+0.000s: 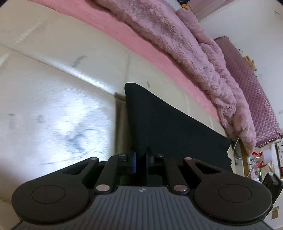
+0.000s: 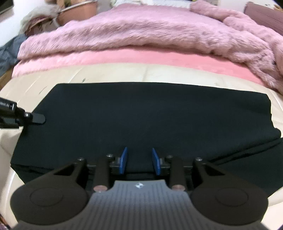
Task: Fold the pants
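Black pants (image 2: 141,120) lie folded flat on a cream surface (image 2: 159,74). In the left wrist view the pants (image 1: 168,122) rise as a dark sheet from between the fingers. My left gripper (image 1: 141,159) is shut on the edge of the pants; it also shows at the left edge of the right wrist view (image 2: 38,118), at the left end of the pants. My right gripper (image 2: 140,159) is open, its blue pads (image 2: 123,159) low over the near edge of the pants with cloth between them.
A fluffy pink blanket (image 2: 141,30) and a pink sheet (image 2: 141,56) lie behind the cream surface. A purple quilted panel (image 1: 254,92) stands at right. A basin (image 2: 77,10) and grey cloth (image 2: 8,51) are at the far left.
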Demonstrator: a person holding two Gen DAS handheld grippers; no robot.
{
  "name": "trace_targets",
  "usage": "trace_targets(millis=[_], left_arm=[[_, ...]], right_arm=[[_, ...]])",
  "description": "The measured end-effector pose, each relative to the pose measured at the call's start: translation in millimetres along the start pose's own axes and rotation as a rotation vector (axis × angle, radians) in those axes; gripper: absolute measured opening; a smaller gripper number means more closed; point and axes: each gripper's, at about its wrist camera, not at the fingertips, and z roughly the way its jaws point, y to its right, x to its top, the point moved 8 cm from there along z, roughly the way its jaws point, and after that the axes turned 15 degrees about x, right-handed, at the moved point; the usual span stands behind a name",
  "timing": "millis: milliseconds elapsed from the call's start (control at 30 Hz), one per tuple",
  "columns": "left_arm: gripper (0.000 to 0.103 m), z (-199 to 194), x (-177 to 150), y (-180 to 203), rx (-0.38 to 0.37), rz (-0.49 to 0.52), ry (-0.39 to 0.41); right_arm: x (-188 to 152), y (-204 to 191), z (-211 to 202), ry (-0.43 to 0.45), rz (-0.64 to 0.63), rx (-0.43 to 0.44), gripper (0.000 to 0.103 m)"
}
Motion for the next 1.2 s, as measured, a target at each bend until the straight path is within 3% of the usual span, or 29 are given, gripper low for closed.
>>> trace_targets(millis=[167, 300, 467, 600, 867, 1200], left_arm=[[0.009, -36, 10, -48, 0.067, -0.001, 0.001], [0.009, -67, 29, -93, 0.112, -0.012, 0.025], [0.009, -108, 55, -135, 0.18, -0.012, 0.063], [0.009, -141, 74, -139, 0.165, -0.007, 0.095], [0.009, -174, 96, -72, 0.11, 0.038, 0.091], [0.008, -157, 89, 51, 0.057, 0.027, 0.049]], right_arm=[[-3, -55, 22, -0.1, -0.109, 0.034, 0.03], [-9, -110, 42, -0.148, -0.146, 0.111, 0.03], [-5, -171, 58, -0.14, -0.201, 0.217, 0.029], [0, -176, 46, -0.116, -0.23, 0.236, 0.029], [-1, -97, 9, -0.06, -0.197, 0.092, 0.029], [-12, -41, -11, -0.033, -0.112, 0.073, 0.024]])
